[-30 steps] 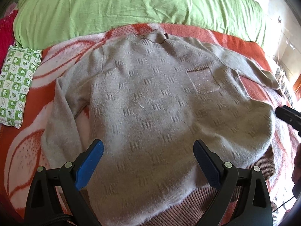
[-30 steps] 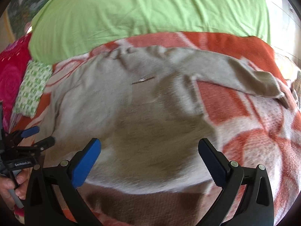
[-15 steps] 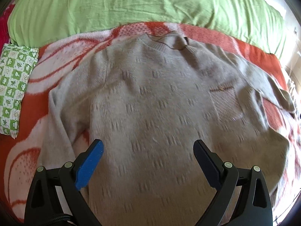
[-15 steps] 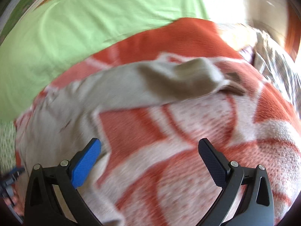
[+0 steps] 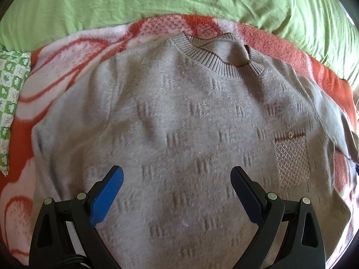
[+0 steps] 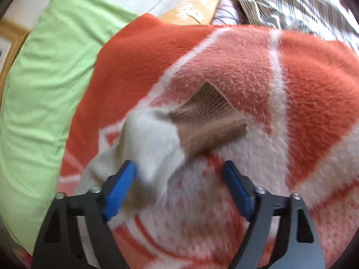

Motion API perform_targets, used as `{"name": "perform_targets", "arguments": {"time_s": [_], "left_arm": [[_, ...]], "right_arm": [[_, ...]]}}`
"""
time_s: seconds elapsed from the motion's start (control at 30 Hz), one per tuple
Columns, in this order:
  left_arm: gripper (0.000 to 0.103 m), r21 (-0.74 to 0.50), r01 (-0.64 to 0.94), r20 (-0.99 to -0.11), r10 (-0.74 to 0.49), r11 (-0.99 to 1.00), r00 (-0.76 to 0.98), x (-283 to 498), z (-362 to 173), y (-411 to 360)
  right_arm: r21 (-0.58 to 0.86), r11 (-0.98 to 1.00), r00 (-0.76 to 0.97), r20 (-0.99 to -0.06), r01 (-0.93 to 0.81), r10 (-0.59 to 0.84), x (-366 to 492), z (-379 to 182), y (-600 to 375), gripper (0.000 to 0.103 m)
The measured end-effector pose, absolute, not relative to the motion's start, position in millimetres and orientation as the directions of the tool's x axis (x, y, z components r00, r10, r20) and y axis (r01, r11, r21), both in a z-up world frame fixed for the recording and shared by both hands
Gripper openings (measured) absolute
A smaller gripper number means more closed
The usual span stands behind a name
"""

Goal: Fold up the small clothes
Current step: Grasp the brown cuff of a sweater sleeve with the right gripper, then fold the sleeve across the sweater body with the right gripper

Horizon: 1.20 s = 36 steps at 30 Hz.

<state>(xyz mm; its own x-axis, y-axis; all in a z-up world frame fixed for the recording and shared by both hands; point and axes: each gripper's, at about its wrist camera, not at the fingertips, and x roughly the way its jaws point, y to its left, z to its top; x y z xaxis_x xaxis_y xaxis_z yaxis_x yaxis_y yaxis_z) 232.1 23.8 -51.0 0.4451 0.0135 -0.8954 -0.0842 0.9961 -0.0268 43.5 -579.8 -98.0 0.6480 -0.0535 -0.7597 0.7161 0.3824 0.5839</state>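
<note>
A grey knitted sweater [image 5: 179,121] lies flat, front up, on an orange and white blanket [image 5: 94,44], its ribbed collar [image 5: 215,60] toward the far side and a chest pocket [image 5: 291,159] at the right. My left gripper [image 5: 177,179] is open and empty above the sweater's chest. In the right wrist view the sweater's sleeve [image 6: 152,139] ends in a brown ribbed cuff [image 6: 208,116] on the blanket [image 6: 303,78]. My right gripper [image 6: 179,174] is open, its jaws either side of the sleeve just short of the cuff.
A green bedsheet [image 5: 179,0] covers the bed beyond the blanket and shows at the left of the right wrist view [image 6: 40,78]. A green and white patterned cloth [image 5: 11,103] lies at the far left. Striped fabric [image 6: 291,4] lies past the blanket's far edge.
My left gripper moved forward over the sweater toward the collar. My right gripper swung right from the sweater's body along the sleeve, narrowed a little, and now straddles the sleeve near the cuff.
</note>
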Motion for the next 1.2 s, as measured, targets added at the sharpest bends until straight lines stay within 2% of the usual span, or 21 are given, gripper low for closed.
{"name": "perform_targets", "arguments": {"time_s": [0.03,0.07,0.1,0.2,0.3,0.4,0.53,0.73,0.87,0.93,0.97,1.0,1.1,1.2], "left_arm": [[0.097,-0.025,-0.083,-0.897,0.014,0.996,0.443,234,-53,22],[0.097,-0.021,-0.08,-0.897,0.016,0.997,0.442,235,-55,20],[0.097,-0.017,-0.074,-0.899,0.017,0.997,0.438,236,-58,18],[0.097,-0.014,-0.067,-0.903,0.016,0.998,0.43,237,-63,13],[0.097,-0.03,-0.076,-0.902,0.005,0.997,0.431,232,-64,14],[0.097,-0.049,-0.095,-0.9,-0.003,0.994,0.436,223,-61,20],[0.097,-0.072,-0.123,-0.9,-0.011,0.99,0.436,207,-56,33],[0.097,-0.137,-0.136,-0.889,-0.062,0.981,0.453,183,-49,48],[0.097,-0.183,-0.131,-0.883,-0.104,0.974,0.458,176,-49,50],[0.097,-0.211,-0.134,-0.886,-0.132,0.968,0.445,180,-54,52],[0.097,-0.217,-0.139,-0.888,-0.136,0.966,0.439,182,-57,52],[0.097,-0.231,-0.143,-0.891,-0.151,0.962,0.428,185,-62,52],[0.097,-0.269,-0.153,-0.898,-0.19,0.951,0.396,196,-76,49],[0.097,-0.304,-0.166,-0.903,-0.228,0.938,0.365,212,-90,41]], "right_arm": [[0.588,0.38,0.652,-0.756,0.714,-0.057,44,-99,-584,0.052],[0.579,0.393,0.651,-0.756,0.714,-0.067,48,-97,-585,0.028],[0.564,0.413,0.648,-0.757,0.715,-0.087,52,-93,-582,0.014],[0.561,0.524,0.712,-0.69,0.641,-0.131,64,-59,-559,0.009],[0.577,0.642,0.799,-0.594,0.506,-0.095,84,-25,-523,0.008],[0.605,0.734,0.859,-0.508,0.308,0.058,116,5,-465,0.008],[0.637,0.765,0.845,-0.456,0.091,0.279,155,15,-377,0.008],[0.687,0.72,0.689,-0.475,-0.098,0.547,210,-17,-244,0.008],[0.71,0.68,0.513,-0.521,-0.185,0.683,230,-49,-167,0.008],[0.721,0.671,0.408,-0.568,-0.172,0.715,236,-70,-143,0.015],[0.72,0.679,0.352,-0.604,-0.145,0.715,239,-80,-133,0.027],[0.734,0.667,0.339,-0.6,-0.128,0.725,238,-86,-132,0.043],[0.751,0.65,0.389,-0.567,-0.118,0.726,230,-85,-149,0.048],[0.747,0.658,0.422,-0.567,-0.099,0.708,233,-79,-171,0.049]]}}
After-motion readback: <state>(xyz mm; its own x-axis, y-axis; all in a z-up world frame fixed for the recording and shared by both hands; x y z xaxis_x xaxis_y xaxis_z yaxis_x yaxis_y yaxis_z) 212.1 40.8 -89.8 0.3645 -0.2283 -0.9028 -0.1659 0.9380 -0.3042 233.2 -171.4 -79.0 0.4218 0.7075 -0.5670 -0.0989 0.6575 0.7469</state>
